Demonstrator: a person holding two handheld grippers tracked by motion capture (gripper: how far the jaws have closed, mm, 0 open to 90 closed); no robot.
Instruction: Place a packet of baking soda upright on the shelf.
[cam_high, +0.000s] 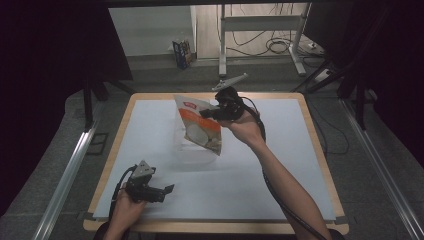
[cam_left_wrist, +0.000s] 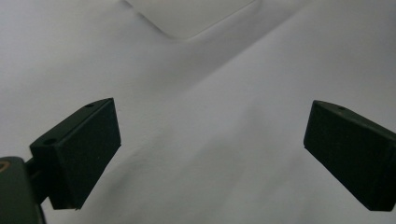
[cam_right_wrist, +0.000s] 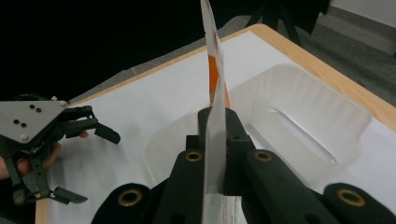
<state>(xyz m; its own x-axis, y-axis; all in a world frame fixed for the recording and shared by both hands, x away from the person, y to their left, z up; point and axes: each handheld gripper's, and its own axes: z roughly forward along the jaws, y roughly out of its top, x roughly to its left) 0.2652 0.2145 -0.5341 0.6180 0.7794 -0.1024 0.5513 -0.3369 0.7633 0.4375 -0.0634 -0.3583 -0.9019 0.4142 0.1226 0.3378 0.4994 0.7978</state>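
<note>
White sheeting covers the surface; my right gripper has its jaws closed on the pouch's top edge, hanging it upright over the clear tray toward the far edge; my left gripper, jaws wide and empty, waits near the near-left corner.

A pale white-topped wooden-edged surface stands on grey carpeted floor. At twelve o'clock a white metal-legged frame rises over tangled black cables; a small blue printed box stands at eleven. Silver aluminium rails run at nine and three. Dark black curtains close both sides.
</note>
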